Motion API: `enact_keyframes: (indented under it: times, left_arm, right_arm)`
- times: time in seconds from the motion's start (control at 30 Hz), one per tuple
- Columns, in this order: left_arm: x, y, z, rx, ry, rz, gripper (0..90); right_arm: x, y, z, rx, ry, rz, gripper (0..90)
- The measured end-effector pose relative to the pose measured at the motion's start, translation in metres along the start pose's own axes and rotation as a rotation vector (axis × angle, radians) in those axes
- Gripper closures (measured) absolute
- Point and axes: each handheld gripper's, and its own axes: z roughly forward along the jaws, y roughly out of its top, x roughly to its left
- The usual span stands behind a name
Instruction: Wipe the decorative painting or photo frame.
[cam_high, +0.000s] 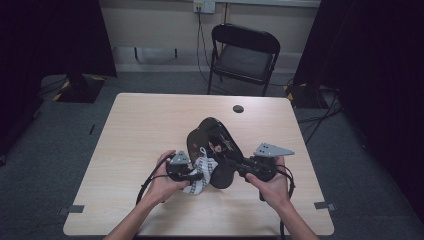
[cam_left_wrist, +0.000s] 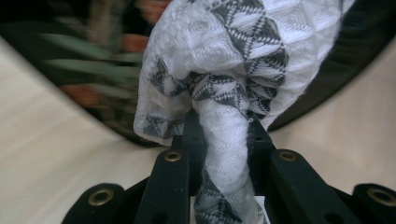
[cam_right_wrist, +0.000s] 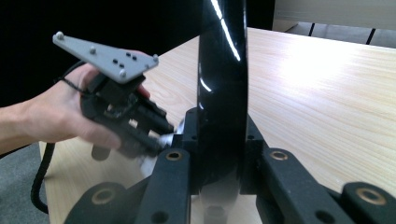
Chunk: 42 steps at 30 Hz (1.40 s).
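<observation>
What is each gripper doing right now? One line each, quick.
Left gripper: shut on the white and grey patterned cloth.
Right gripper: shut on the rim of the glossy black tray, held on edge.

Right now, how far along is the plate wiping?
Done: both grips are set. The right gripper clamps the glossy black oval plate on edge; the left gripper pinches the white cloth with grey triangle pattern. In hand: cloth pressed on the plate. Left: how much is wiped, I cannot tell.

Left tool (cam_left_wrist: 219, 135) clamped, right tool (cam_right_wrist: 219, 135) clamped
</observation>
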Motion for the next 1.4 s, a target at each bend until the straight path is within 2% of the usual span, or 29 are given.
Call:
enact_keyframes:
  times: [0.07, 0.13, 0.23, 0.33, 0.37, 0.47, 0.53, 0.57, 0.63, 0.7, 0.77, 0.97, 1.03, 1.13, 1.23, 1.4]
  left_arm:
    - [-0.003, 0.0, 0.002, 0.001, -0.016, 0.01, 75.8]
    - [-0.004, 0.0, 0.003, 0.007, -0.006, 0.011, 75.8]
    - [0.001, -0.001, 0.002, 0.028, 0.048, 0.002, 75.9]
    - [0.014, -0.007, -0.001, 0.04, 0.103, -0.035, 75.9]
    - [0.02, -0.011, -0.002, 0.039, 0.137, -0.052, 75.9]
    - [0.033, -0.016, -0.009, 0.021, 0.176, -0.099, 75.9]
    - [0.036, -0.017, -0.011, 0.017, 0.197, -0.107, 75.9]
    - [0.036, -0.017, -0.011, 0.014, 0.191, -0.113, 75.9]
    - [0.033, -0.016, -0.01, 0.016, 0.176, -0.099, 76.1]
    - [0.026, -0.014, -0.006, 0.019, 0.129, -0.094, 76.1]
    - [0.019, -0.012, -0.002, 0.032, 0.111, -0.066, 76.1]
    - [-0.002, -0.006, 0.01, 0.055, 0.021, -0.022, 76.2]
    - [-0.004, -0.004, 0.011, 0.057, 0.02, -0.009, 76.3]
    - [0.001, -0.005, 0.009, 0.046, 0.023, -0.028, 76.3]
    - [0.008, -0.006, 0.005, 0.037, 0.055, -0.039, 76.3]
    - [0.027, -0.011, -0.006, -0.001, 0.121, -0.091, 76.2]
  right_arm:
    - [0.0, 0.0, 0.0, 0.0, -0.001, -0.001, 79.6]
    - [0.0, 0.0, 0.0, 0.001, -0.003, -0.003, 79.6]
    - [0.0, 0.0, 0.0, 0.0, -0.003, -0.004, 79.5]
    - [0.001, 0.0, 0.0, 0.002, -0.004, -0.003, 79.4]
    - [0.001, 0.0, 0.0, 0.003, -0.004, -0.003, 79.3]
    - [0.001, 0.0, 0.0, 0.003, -0.003, -0.002, 79.4]
    - [0.0, 0.0, 0.0, 0.001, -0.001, -0.001, 79.4]
    - [0.001, 0.0, 0.0, 0.001, -0.001, -0.002, 79.3]
    - [0.001, 0.0, 0.0, 0.004, -0.001, -0.003, 79.3]
    - [0.001, 0.0, 0.0, 0.001, -0.001, -0.001, 79.4]
    - [0.001, 0.0, 0.001, 0.001, -0.003, 0.002, 79.5]
    - [0.0, 0.0, 0.0, -0.004, -0.011, 0.008, 79.8]
    - [-0.001, 0.0, 0.0, -0.004, -0.011, 0.007, 79.8]
    - [-0.001, 0.0, -0.001, -0.002, -0.009, 0.006, 79.8]
    - [-0.001, 0.0, -0.001, -0.002, -0.009, 0.004, 79.7]
    - [-0.001, 0.0, 0.0, -0.002, -0.009, 0.005, 79.7]
